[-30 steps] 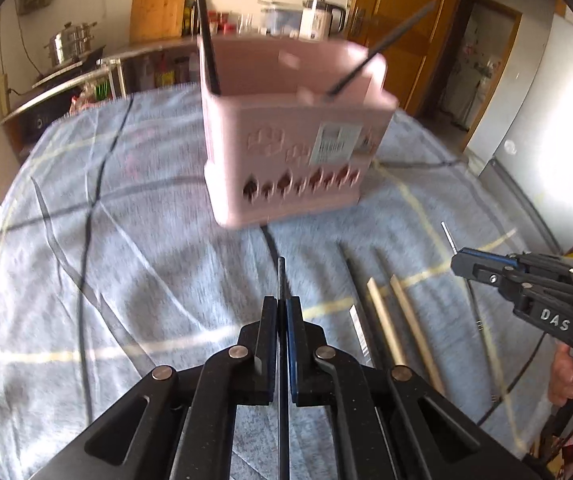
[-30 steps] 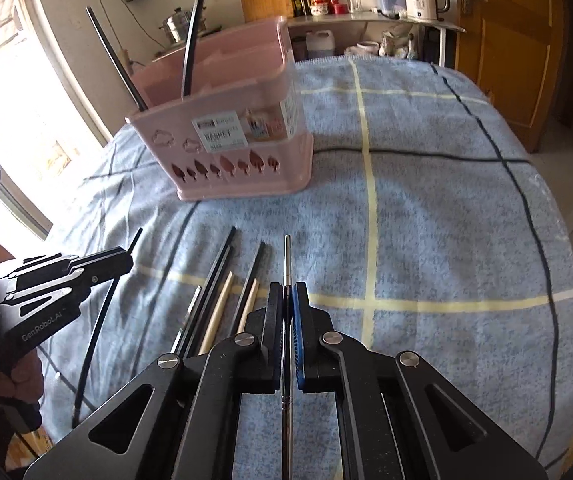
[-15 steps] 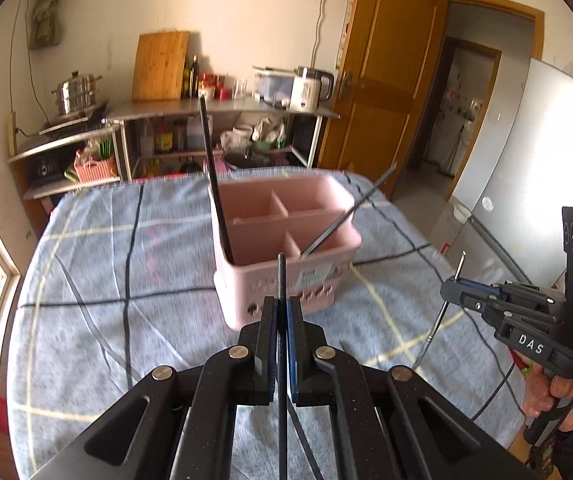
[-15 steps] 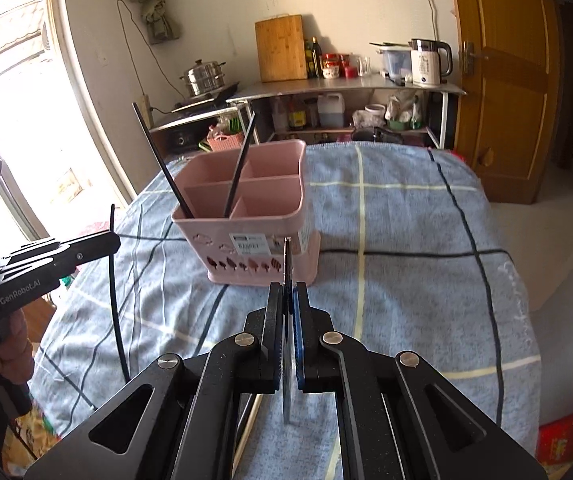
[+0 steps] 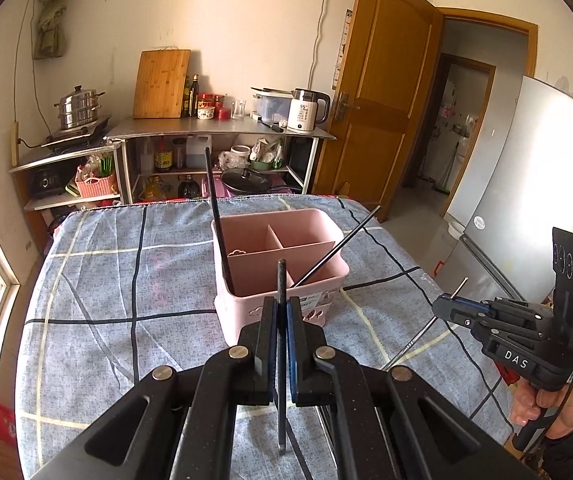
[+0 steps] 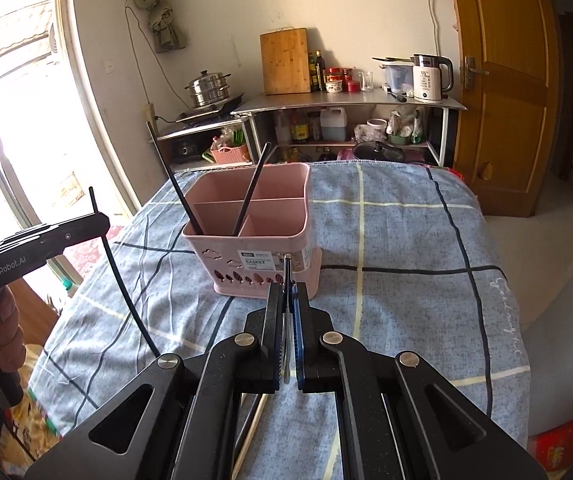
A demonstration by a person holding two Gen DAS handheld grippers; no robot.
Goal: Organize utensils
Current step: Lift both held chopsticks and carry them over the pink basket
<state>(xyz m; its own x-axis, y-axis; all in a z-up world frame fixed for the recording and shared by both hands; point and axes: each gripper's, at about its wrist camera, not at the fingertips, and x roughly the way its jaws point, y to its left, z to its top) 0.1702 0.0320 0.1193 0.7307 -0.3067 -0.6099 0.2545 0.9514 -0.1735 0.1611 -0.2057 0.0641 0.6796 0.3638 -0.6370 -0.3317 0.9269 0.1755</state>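
Pink basket (image 5: 282, 280) w/ four compartments sits on the counter (image 6: 406, 240), which is under a blue-grey checked cloth (image 5: 126, 280). Two black chopsticks stand in it already: one (image 5: 216, 216) leans at the left-hand wall in the left wrist view, the other (image 5: 338, 246) slants out over the right rim.

Left hand-held gripper (image 5: 281, 312) is clamped on one black chopstick (image 5: 281, 280), held upright between the pads, tip poking above the jaws, lower end hanging clear of the cloth. Seen from the right wrist view (image 6: 100, 220), that stick (image 6: 120, 280) runs long below the jaws.

Right hand-held gripper (image 6: 288, 300) is clamped on one thin metal chopstick (image 6: 287, 266), also upright. From the left wrist view (image 5: 440, 306) the metal stick (image 5: 418, 338) slants down-left from the jaws. A hand (image 5: 542, 408) grips its handle; another hand (image 6: 2, 340) grips the left one.

At least two more sticks, one dark and one pale, lie on the cloth low in the right wrist view (image 6: 252, 416); exact count hidden by the gripper.

Vs a second ago: both grippers have come up off the cloth w/ their sticks. Then the basket filled the upper frame and the row of loose sticks lay right beside the jaws; now the basket's open top and dividers show, room behind too. Grip on both unchanged.
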